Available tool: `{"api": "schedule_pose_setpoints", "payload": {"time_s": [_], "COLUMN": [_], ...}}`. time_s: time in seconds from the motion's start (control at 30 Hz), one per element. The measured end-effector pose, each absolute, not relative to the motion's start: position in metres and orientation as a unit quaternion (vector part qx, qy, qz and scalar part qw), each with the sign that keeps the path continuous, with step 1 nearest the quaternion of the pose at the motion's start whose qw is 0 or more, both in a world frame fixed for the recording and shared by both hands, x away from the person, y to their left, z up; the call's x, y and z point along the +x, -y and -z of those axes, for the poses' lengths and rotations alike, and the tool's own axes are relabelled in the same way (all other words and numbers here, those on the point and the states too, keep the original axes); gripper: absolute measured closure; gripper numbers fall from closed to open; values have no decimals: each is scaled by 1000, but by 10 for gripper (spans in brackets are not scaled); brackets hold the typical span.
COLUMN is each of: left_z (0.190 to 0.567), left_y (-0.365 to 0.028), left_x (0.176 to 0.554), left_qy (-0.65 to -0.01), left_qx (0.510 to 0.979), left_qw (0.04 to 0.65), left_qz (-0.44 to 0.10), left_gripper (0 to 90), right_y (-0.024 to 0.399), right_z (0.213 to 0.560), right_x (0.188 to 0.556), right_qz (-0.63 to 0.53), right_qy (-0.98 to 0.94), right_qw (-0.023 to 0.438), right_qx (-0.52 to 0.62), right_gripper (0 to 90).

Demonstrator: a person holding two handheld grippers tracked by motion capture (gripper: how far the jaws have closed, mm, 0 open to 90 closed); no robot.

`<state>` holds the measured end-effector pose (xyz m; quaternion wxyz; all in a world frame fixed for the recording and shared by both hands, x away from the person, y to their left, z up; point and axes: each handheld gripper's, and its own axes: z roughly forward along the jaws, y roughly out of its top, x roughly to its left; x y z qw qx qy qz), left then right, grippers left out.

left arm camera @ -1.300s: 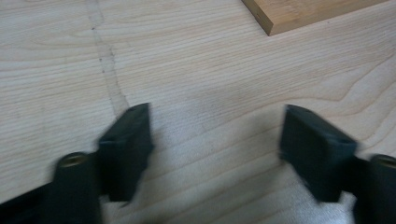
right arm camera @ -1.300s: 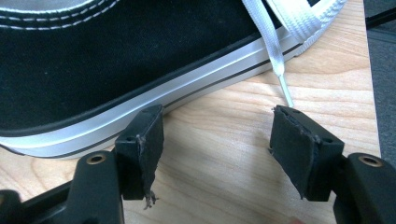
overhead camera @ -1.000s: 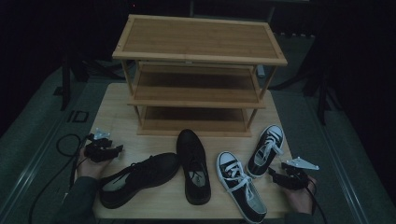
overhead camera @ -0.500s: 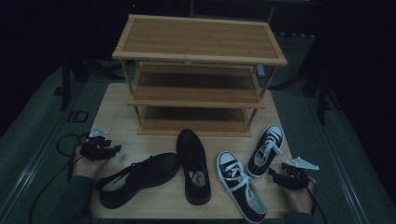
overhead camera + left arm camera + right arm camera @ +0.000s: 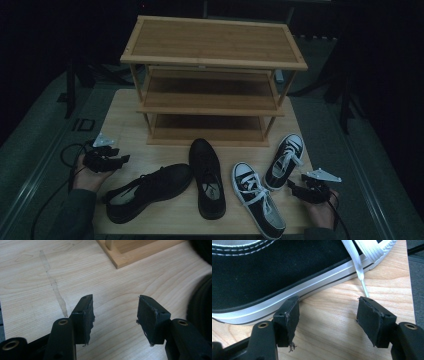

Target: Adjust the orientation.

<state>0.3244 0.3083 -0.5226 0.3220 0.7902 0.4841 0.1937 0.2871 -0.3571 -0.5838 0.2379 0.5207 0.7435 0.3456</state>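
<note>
Sneakers [image 5: 257, 204] lie toes toward the rack [image 5: 213, 80]; left tongs [image 5: 115, 315] and right tongs [image 5: 329, 320] gape empty.

The left claw [image 5: 119, 160] and the right claw [image 5: 291, 186] are black, and each carries a grey three-cornered plate on top. A black cable [image 5: 64, 155] trails from the left one in a loop. Up close, the square pads [image 5: 86, 315] look worn, with frayed edges, and brass-coloured screws [image 5: 263, 325] sit in the arms. The person wears dark sleeves [image 5: 75, 212].
</note>
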Motion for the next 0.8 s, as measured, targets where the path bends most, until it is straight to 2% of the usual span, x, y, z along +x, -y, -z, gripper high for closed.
{"api": "schedule_pose_setpoints", "payload": {"time_s": [0.17, 0.8], "left_z": [516, 494], "left_y": [-306, -301], "left_x": [323, 313], "left_qy": [-476, -453], "left_qx": [796, 809], "left_qw": [323, 328], "left_qz": [-191, -181], "left_gripper": [472, 455], "right_y": [357, 357], "right_z": [584, 584], "right_x": [287, 287], "right_qz": [-342, -341], "right_qy": [-740, -741], "right_qw": [239, 239], "right_qx": [527, 527], "right_gripper": [301, 300]}}
